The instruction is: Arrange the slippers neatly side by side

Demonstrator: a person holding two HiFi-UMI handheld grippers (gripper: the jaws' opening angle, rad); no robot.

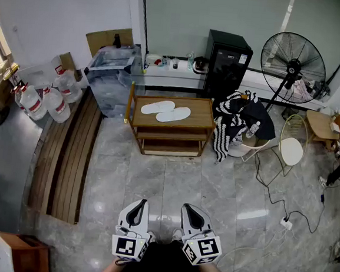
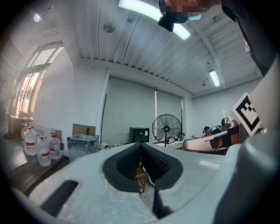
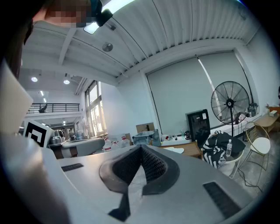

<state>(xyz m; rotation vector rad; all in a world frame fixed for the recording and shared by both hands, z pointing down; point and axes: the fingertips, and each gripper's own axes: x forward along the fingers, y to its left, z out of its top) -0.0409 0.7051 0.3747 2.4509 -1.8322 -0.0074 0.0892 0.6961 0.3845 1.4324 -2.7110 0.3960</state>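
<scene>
Two white slippers (image 1: pixel 165 111) lie close together, slightly askew, on top of a low wooden table (image 1: pixel 202 114) across the room. Both grippers are held near the body at the bottom of the head view, well away from the table. My left gripper (image 1: pixel 141 204) is shut with nothing between its jaws. My right gripper (image 1: pixel 188 209) is shut and empty too. In the right gripper view one slipper (image 3: pixel 176 150) shows as a pale sliver on the table (image 3: pixel 192 149). In the left gripper view my left gripper (image 2: pixel 140 144) points level at the far wall, the table mostly hidden behind its jaws.
A standing fan (image 1: pixel 292 65), a black cabinet (image 1: pixel 226 60) and a chair piled with striped clothing (image 1: pixel 236 123) stand right of the table. Water jugs (image 1: pixel 43 100), a clear bin (image 1: pixel 112 77) and wooden planks (image 1: pixel 65 153) lie left. Cables (image 1: pixel 282 201) run across the tiled floor at right.
</scene>
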